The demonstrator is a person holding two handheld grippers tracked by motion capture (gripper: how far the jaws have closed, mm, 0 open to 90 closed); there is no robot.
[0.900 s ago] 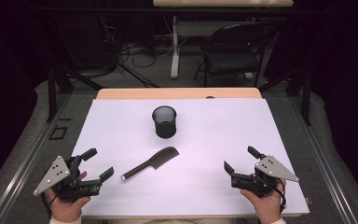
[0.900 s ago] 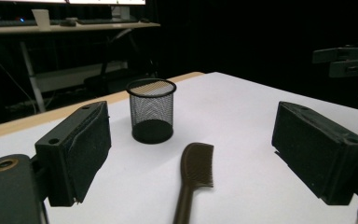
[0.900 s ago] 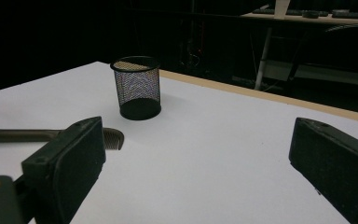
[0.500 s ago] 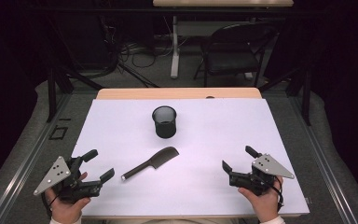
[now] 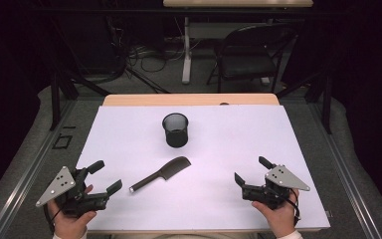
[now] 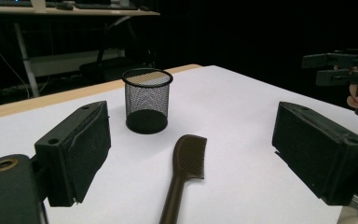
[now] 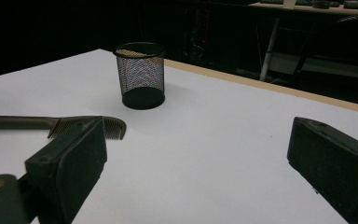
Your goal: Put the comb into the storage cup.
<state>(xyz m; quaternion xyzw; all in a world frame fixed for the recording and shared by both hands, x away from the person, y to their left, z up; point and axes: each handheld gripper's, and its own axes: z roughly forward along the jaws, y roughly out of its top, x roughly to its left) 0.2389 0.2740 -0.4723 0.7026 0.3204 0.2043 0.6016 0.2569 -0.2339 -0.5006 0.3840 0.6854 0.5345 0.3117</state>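
- The worktop (image 5: 129, 134) is covered by a white sheet, with a bare wooden strip along its far edge. Wide open room lies on every side of the things standing on it.
- The cup (image 5: 175, 129), black mesh, stands upright past the middle of the sheet, its mouth open to the top.
- The comb (image 5: 160, 174) lies flat just nearer than the cup and apart from it. Its long axis runs on a slant: the handle points toward the near left, the toothed head toward the far right, near the cup.
- The left hand-held gripper (image 5: 104, 177) is held at the near left corner, its jaws wide apart with nothing between them, aimed at the comb and cup.
- The right hand-held gripper (image 5: 252, 172) is held at the near right, well away from the comb, jaws likewise spread and empty, aimed left across the sheet.
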